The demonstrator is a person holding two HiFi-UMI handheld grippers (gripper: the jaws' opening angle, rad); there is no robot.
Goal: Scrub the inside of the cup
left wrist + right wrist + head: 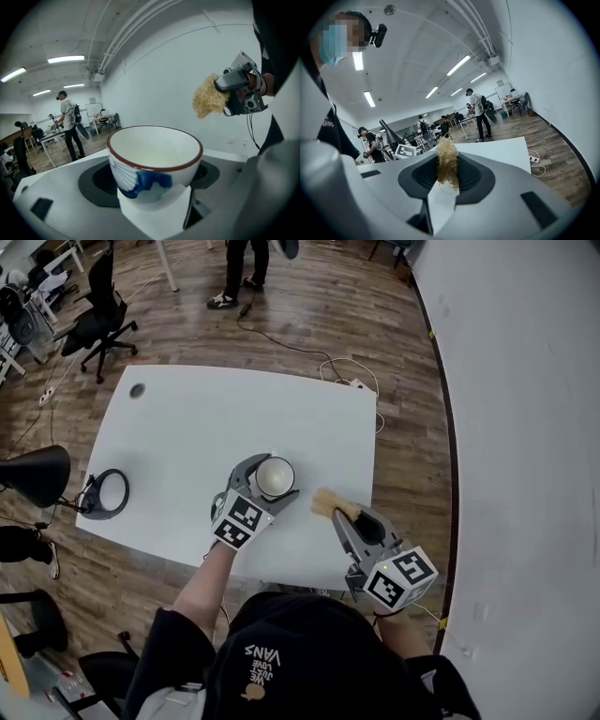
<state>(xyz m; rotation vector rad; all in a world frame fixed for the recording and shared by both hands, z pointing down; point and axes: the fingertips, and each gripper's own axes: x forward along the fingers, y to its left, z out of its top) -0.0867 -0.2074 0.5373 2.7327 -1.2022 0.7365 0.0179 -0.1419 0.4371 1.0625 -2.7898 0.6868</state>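
Near right edge of the table: the right gripper is clenching a straw-coloured scrubber tuft. It is looking soft, light and springy. Just left of it, the left gripper is gripping the cup low on its wall, mouth up. I am judging the glazed ceramic stiff, slick and breakable, so a firm low hold suits it. Only the left gripper view is showing the blue pattern and brown rim band. Farther off, the right gripper view is showing a person standing.

we see a white table on wood floor, a white wall at 3 o'clock, a black office chair at 10 o'clock, strip lights overhead
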